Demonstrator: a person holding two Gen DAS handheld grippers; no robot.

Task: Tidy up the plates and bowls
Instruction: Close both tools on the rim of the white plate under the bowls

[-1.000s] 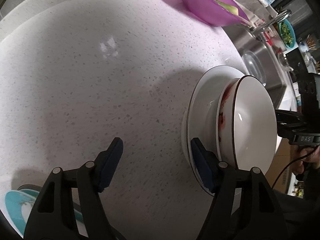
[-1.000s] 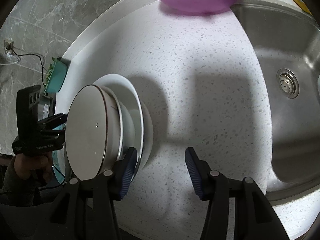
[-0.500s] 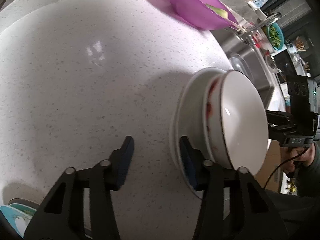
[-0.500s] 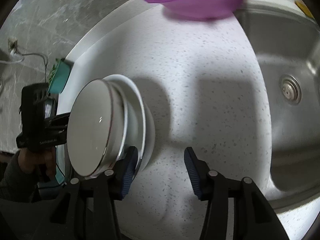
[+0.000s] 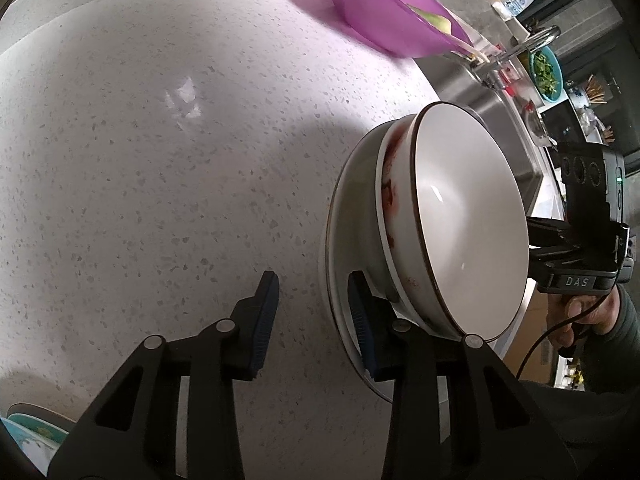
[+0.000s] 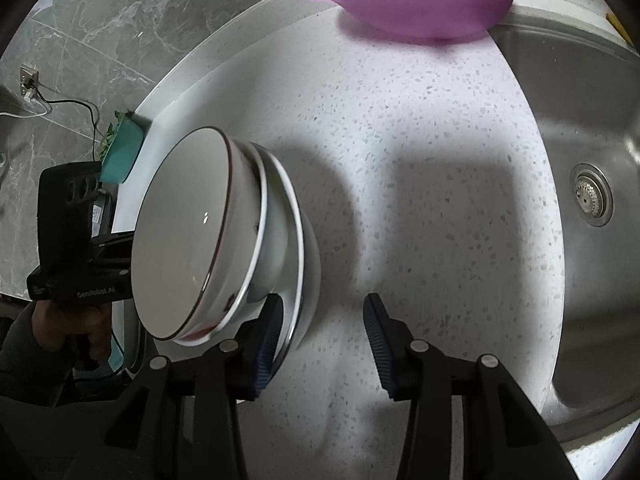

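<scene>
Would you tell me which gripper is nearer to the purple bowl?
Neither, clearly: left gripper and right gripper flank the stacked dishes on opposite sides, with the purple bowl far across the counter from both.

Our left gripper (image 5: 312, 320) narrows its jaws from wide to a slim gap around the plate (image 5: 348, 216) rim, and the stacked bowl (image 5: 468, 220) looms larger between both grippers

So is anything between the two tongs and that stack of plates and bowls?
Nothing visible. The left tongs and the right tongs each flank the stack of plates and bowls, one finger already against the bottom plate's rim.
</scene>
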